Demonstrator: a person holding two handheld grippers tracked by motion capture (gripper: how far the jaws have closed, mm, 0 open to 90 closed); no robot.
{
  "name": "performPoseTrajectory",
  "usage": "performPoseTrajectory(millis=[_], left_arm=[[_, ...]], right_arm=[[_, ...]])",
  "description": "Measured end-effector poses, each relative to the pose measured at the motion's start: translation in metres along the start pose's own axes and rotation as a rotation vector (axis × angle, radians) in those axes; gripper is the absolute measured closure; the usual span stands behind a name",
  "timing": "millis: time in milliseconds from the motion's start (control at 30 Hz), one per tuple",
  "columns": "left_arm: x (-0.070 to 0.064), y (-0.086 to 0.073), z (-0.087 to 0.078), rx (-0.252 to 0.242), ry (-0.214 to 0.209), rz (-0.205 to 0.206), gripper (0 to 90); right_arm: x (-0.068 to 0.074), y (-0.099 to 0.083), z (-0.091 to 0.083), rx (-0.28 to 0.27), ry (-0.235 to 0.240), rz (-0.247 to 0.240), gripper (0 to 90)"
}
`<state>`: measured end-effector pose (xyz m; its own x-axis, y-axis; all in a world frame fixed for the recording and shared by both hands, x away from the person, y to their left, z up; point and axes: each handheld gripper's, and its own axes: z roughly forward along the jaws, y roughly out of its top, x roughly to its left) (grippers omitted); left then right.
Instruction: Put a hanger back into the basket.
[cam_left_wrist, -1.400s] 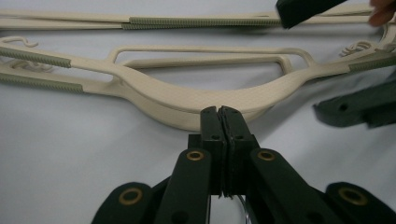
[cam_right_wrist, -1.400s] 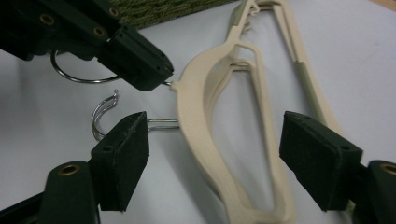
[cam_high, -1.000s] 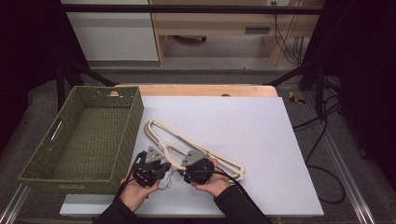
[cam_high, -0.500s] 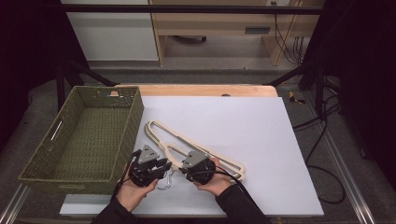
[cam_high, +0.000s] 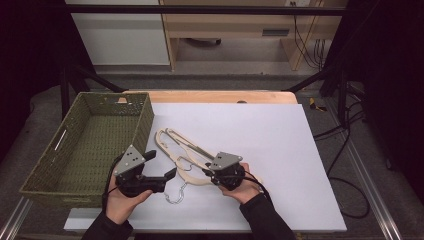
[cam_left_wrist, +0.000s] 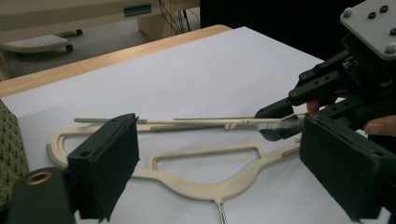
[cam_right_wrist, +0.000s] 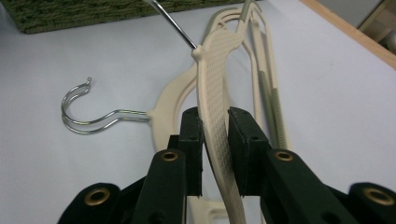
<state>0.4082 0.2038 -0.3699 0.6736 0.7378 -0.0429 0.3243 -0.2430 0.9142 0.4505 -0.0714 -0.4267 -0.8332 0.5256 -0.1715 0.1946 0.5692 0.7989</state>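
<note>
- My right gripper (cam_high: 207, 172) has its jaws clamped on one arm of a cream plastic clothes hanger (cam_right_wrist: 215, 88), lifting that arm on edge off the white table (cam_high: 280, 150).
- A second cream hanger (cam_left_wrist: 205, 184) lies flat under it, near the table's front edge just right of the green woven basket (cam_high: 80, 150); their chrome wire hooks (cam_right_wrist: 81, 114) sit stacked.
- My left gripper (cam_high: 170, 175) has its jaws wide apart, holding nothing, aimed at the flat hanger.
- Risk as I judge it: the two hangers overlap, so raising the gripped one may snag the other's bar or hook and drag it along.
- The grip is far out on a thin arm; the hanger could pivot or slip under its own weight.
- The left jaws could pinch both hangers together.
</note>
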Motion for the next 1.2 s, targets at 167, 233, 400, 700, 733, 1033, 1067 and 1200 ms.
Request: performPoseTrajectory(millis=[167, 233, 400, 700, 733, 1033, 1067, 1200], left_arm=[[0.003, -0.001, 0.0, 0.005, 0.004, -0.005, 8.5], [0.002, -0.003, 0.002, 0.016, 0.005, -0.003, 8.3], [0.001, -0.005, 0.008, 0.047, 0.004, 0.014, 7.8], [-0.001, -0.005, 0.009, 0.056, -0.005, 0.024, 8.3], [-0.002, -0.004, 0.009, 0.056, -0.006, 0.026, 8.5], [-0.009, -0.004, 0.012, 0.073, -0.048, 0.063, 9.8], [-0.011, -0.004, 0.013, 0.078, -0.055, 0.07, 10.2], [-0.017, -0.006, 0.02, 0.109, -0.101, 0.108, 15.3]], right_arm=[[-0.01, 0.0, -0.01, 0.003, -0.05, 0.007, 80.3], [-0.015, -0.001, -0.014, -0.007, -0.069, 0.01, 81.4], [-0.028, -0.003, -0.029, -0.041, -0.119, 0.018, 85.8], [-0.041, -0.002, -0.057, -0.081, -0.061, 0.057, 86.8], [-0.04, -0.001, -0.058, -0.086, -0.044, 0.059, 86.8], [-0.015, 0.008, -0.052, -0.089, 0.188, 0.043, 86.7], [-0.012, 0.008, -0.05, -0.086, 0.211, 0.043, 86.7], [-0.003, 0.009, -0.046, -0.08, 0.29, 0.039, 86.7]])
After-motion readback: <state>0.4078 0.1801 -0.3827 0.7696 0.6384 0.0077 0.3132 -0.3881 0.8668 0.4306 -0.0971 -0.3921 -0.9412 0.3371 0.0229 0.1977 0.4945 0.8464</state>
